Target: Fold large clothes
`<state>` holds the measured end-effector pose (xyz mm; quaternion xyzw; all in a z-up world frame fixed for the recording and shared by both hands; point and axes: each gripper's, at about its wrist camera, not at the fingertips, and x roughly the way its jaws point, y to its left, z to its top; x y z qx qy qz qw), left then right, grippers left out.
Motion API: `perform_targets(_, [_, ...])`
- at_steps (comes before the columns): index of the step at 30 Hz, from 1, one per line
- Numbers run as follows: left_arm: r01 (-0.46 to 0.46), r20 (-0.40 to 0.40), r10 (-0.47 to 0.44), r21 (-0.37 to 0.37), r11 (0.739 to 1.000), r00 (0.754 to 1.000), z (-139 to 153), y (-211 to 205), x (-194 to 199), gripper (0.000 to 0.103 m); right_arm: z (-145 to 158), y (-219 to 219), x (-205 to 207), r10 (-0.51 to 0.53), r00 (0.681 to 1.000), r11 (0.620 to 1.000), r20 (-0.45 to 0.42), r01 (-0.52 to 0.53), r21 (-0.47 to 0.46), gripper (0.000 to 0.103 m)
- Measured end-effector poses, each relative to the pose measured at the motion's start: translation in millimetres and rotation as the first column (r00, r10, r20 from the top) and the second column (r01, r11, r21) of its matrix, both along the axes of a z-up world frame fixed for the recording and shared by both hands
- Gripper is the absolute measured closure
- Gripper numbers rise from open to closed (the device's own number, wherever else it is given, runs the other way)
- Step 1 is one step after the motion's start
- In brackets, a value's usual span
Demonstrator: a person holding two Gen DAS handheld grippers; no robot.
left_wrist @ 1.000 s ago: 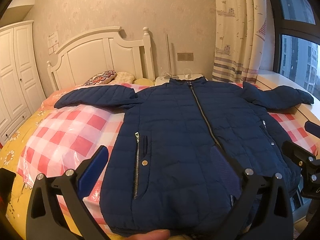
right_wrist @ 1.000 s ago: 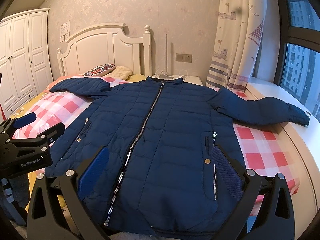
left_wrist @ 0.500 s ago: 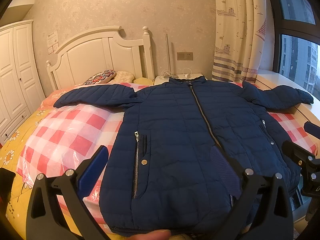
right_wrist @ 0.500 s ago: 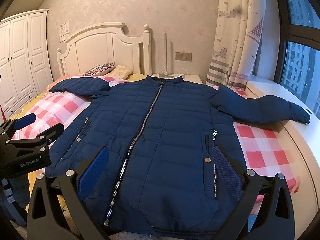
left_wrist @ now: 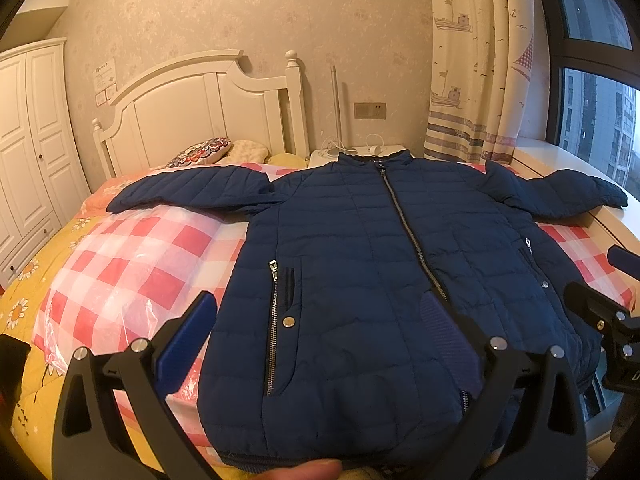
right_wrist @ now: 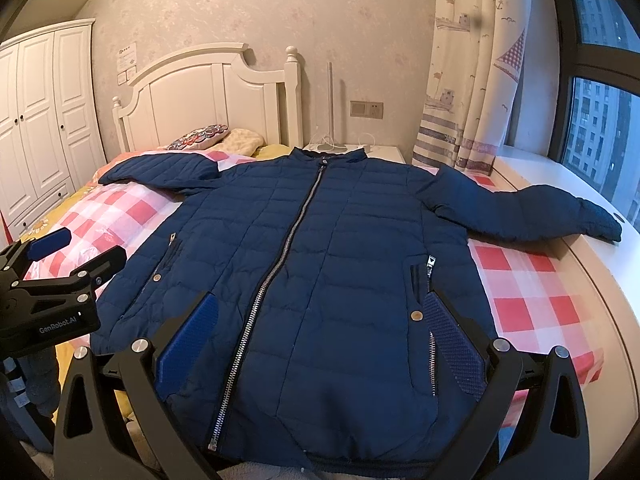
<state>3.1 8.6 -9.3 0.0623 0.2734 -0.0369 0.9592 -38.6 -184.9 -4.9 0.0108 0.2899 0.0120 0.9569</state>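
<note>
The navy puffer jacket [left_wrist: 360, 280] lies face up and zipped on the bed [left_wrist: 132, 264], on a pink checked cover. The collar is toward the headboard [left_wrist: 200, 100], the hem is nearest to the cameras, and both sleeves are spread out to the sides. The right sleeve [right_wrist: 528, 212] reaches over the bed edge onto the white window ledge [right_wrist: 580, 200].

The left gripper [left_wrist: 320, 344] hovers over the hem on the left half, with its jaws wide apart and nothing between them. The right gripper [right_wrist: 320, 344] hovers over the hem on the right half, also spread wide and empty. At the bottom edge of the left wrist view there is a blurred pink shape, probably a fingertip of the person, but I cannot be sure.

The folding is not yet begun, so I think the first step is to bring one sleeve across the chest. To do it well, each gripper should take the sleeve near the cuff and near the shoulder seam. The filling is thick and slippery, so a deep bite on both layers is better than a pinch at the edge. The fold line should run parallel to the zipper [right_wrist: 280, 264].
</note>
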Motion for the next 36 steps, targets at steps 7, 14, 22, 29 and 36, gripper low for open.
perform_targets(7, [0.0, -0.001, 0.0, 0.0, 1.0, 1.0, 0, 0, 0, 0.002, -2, -1, 0, -0.003, 1.0, 1.0, -0.005, 0.003, 0.003, 0.005])
perform_targets(14, [0.001, -0.02, -0.001, 0.006, 1.0, 1.0, -5, -1, 2, 0.002, -6, -5, 6, -0.011, 1.0, 1.0, -0.02, 0.011, 0.011, 0.005])
perform_targets(22, [0.016, -0.087, -0.014, 0.028, 0.999, 0.996, -14, -10, 28, 0.002, -17, -30, 25, -0.047, 0.998, 0.997, -0.052, 0.05, 0.056, 0.005])
perform_targets(29, [0.123, -0.292, -0.091, 0.093, 0.988, 0.952, -41, -37, 136, 0.002, -41, -109, 63, -0.215, 0.967, 0.961, -0.134, 0.234, 0.144, 0.004])
perform_targets(36, [0.02, -0.337, 0.029, 0.141, 0.99, 0.941, -60, -49, 259, 0.002, -64, -234, 115, -0.469, 0.855, 0.837, -0.222, 0.51, 0.199, 0.004])
